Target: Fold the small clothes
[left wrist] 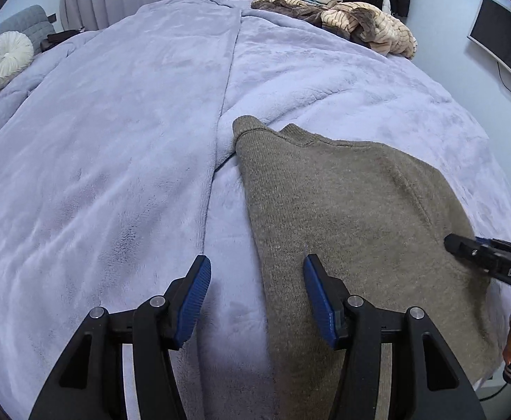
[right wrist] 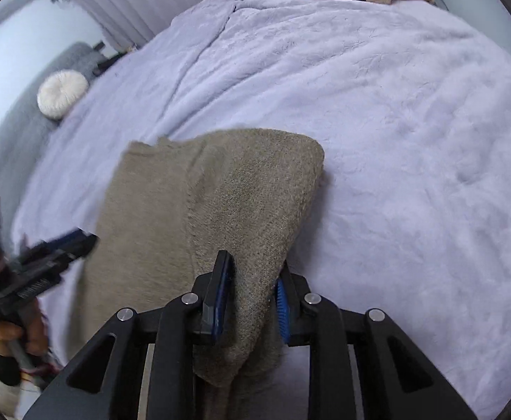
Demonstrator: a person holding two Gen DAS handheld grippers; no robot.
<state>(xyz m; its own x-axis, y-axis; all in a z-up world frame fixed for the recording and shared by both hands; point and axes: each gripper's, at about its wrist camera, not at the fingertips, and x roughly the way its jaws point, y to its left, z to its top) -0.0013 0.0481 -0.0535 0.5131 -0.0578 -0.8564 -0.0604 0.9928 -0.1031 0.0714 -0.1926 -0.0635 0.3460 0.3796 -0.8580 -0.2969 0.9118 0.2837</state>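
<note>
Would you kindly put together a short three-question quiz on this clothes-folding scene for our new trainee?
1. True or false: the right gripper is shut on the brown sweater.
2. The left gripper is: A) open over the sweater's edge, B) shut on the round white cushion, C) out of view.
3. What lies at the far end of the lavender blanket?

Key: 1 true; 2 A; 3 a heap of beige and brown striped fabric.

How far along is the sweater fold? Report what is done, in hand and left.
Done: the grey-brown sweater lies on the bed's lilac blanket with one side already doubled over.
In hand: the right gripper pinches a fold of it; the left gripper straddles its edge, open.
Left: completing the remaining folds.
</note>
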